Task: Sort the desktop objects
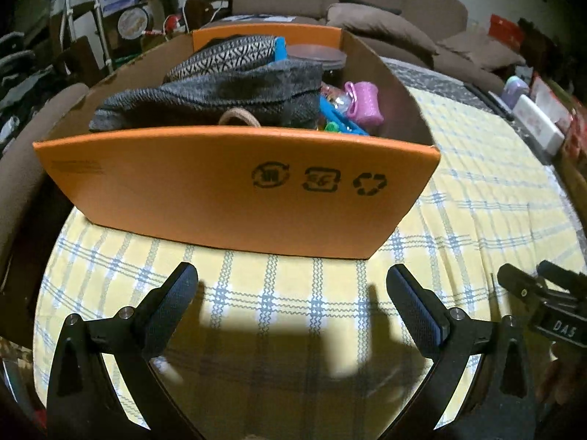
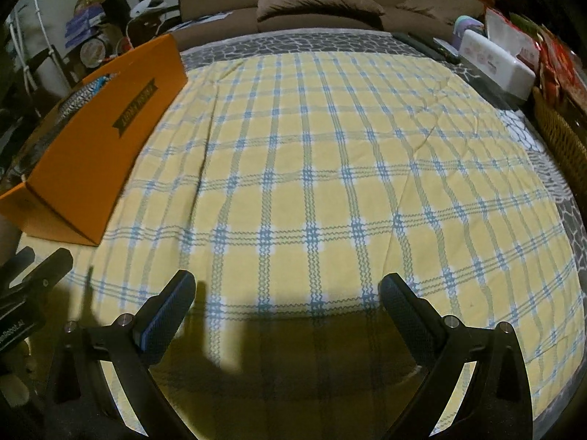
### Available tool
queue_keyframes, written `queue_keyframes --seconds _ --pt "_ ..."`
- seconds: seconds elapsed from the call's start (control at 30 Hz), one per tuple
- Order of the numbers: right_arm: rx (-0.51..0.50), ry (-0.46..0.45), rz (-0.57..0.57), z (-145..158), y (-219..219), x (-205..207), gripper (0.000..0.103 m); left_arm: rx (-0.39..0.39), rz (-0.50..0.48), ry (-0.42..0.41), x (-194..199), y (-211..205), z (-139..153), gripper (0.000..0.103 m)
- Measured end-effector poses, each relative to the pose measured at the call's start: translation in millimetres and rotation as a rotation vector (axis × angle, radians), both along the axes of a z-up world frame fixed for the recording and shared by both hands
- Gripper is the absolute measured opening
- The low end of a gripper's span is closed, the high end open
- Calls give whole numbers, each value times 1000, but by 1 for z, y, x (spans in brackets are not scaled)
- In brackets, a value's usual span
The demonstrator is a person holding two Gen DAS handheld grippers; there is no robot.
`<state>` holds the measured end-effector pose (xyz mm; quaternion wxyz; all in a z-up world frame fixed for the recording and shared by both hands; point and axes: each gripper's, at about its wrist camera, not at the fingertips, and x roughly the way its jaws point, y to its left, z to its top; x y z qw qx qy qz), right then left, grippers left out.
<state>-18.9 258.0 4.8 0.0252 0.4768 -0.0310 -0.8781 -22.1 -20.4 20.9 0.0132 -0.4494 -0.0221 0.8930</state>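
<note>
An orange cardboard box (image 1: 227,198) stands on the yellow checked tablecloth (image 1: 279,293) straight ahead of my left gripper (image 1: 291,289). It holds a grey knitted cloth (image 1: 220,95), a black-and-white woven item (image 1: 227,55), a pink plastic toy (image 1: 363,102), blue plastic pieces (image 1: 337,117) and a dark lidded jar (image 1: 317,57). The left gripper is open and empty, a little short of the box's near wall. My right gripper (image 2: 286,293) is open and empty over bare cloth (image 2: 330,168). The box (image 2: 91,154) shows at the left of the right wrist view.
A brown sofa with cushions (image 2: 319,3) runs behind the table. A white tissue box (image 2: 495,62), red packets (image 2: 550,58) and a wicker basket (image 2: 561,139) line the right edge. Clutter fills the far left (image 1: 128,18). The right gripper's body (image 1: 543,300) shows at the left view's right edge.
</note>
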Motion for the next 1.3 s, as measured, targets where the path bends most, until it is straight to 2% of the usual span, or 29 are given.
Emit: queue_keyframes --seconds 0.3,0.37,0.47,1.3 --pt "73 5 8 -12 -7 0 103 12 28 -55 -6 -1 -17 103" --pt "77 23 4 -13 -8 2 103 26 52 -36 -3 -3 -21 103" --pt "83 42 2 -14 -8 4 103 -29 48 -24 0 6 -24 103" --pt "87 58 -1 -15 -9 6 103 -32 45 -31 -1 10 -26 103"
